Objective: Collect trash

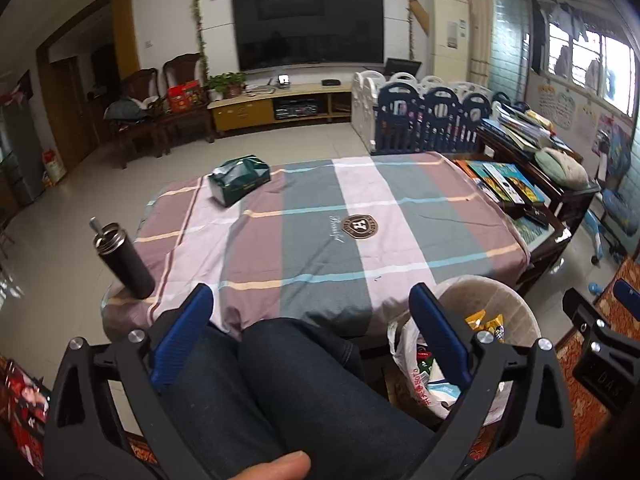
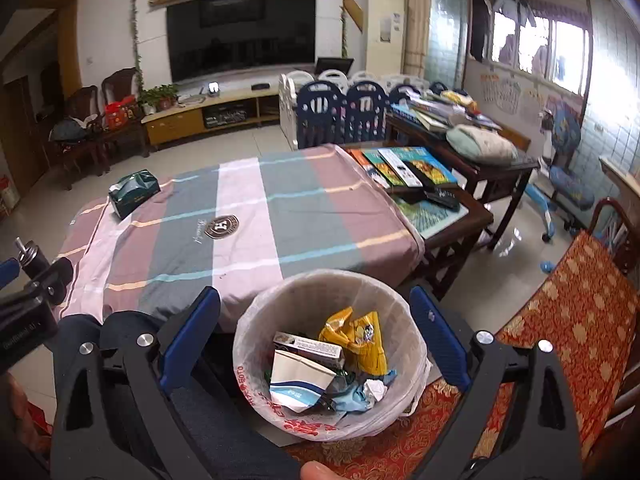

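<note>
While both tongs hang above the seated person's lap, neither has hold of anything. The left tongs stand spread wide, blue pads well apart, with only the person's dark-trousered legs showing between them. The right tongs are spread just as wide, and the trash bin lies below them, seen between the pads but touched by neither.

That bin, lined with a thin plastic bag printed in red, stands on the floor beside the person's knee, just off the near corner of the tabletop. Inside lie a crumpled yellow snack wrapper, a small flat carton, a white and blue packet and a ball of white paper. In the left wrist view the bin shows only in part, behind the right-hand pad.

A striped cloth in mauve, grey and white covers the tabletop. On its far left corner sits a dark green tissue pack, and at the near left edge a black flask stands with its spout up. Beyond the cloth, books lie spread on the dark wooden end of the furniture. A thumb tip shows at the bottom of the left view.
</note>
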The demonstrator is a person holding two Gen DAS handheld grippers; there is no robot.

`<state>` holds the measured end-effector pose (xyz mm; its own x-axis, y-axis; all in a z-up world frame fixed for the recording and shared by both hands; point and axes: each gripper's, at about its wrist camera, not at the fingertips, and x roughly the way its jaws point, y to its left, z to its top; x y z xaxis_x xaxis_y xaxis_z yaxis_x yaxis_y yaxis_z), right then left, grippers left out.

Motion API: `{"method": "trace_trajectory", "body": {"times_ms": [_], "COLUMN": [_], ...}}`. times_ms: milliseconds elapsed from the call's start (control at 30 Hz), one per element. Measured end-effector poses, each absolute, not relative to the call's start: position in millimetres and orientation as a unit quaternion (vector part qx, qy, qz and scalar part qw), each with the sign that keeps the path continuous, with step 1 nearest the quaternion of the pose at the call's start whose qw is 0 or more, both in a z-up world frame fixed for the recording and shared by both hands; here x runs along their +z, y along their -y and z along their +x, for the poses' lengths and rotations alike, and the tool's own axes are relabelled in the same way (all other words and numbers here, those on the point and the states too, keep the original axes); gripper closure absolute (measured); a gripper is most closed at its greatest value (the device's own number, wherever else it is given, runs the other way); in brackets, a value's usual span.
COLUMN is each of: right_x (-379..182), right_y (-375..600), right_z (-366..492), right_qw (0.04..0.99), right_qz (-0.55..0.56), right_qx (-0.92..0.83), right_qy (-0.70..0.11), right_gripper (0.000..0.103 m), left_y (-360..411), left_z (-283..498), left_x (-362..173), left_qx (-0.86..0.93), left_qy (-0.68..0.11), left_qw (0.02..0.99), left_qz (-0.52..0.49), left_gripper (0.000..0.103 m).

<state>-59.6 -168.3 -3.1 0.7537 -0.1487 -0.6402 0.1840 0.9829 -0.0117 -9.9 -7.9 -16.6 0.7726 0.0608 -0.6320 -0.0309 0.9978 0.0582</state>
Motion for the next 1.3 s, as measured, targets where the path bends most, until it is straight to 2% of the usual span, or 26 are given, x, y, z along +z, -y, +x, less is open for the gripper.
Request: {"method": "trace_trajectory", "body": {"times_ms": [1300], "right_x": [-8], "right_y": [163], "right_z": [-60], "right_qw": [0.930], "right_qz": [0.015], "right_qx": [-0.099], "right_qy": [-0.354], "right_gripper": [0.009], "left_y": [19], "left_z": [-24], "left_x": [-14], "left_qx": [-0.007], "left_qy": [-0.334], "left_qw": [0.942], "left_qz": [0.025], "left_gripper": [0.003]}}
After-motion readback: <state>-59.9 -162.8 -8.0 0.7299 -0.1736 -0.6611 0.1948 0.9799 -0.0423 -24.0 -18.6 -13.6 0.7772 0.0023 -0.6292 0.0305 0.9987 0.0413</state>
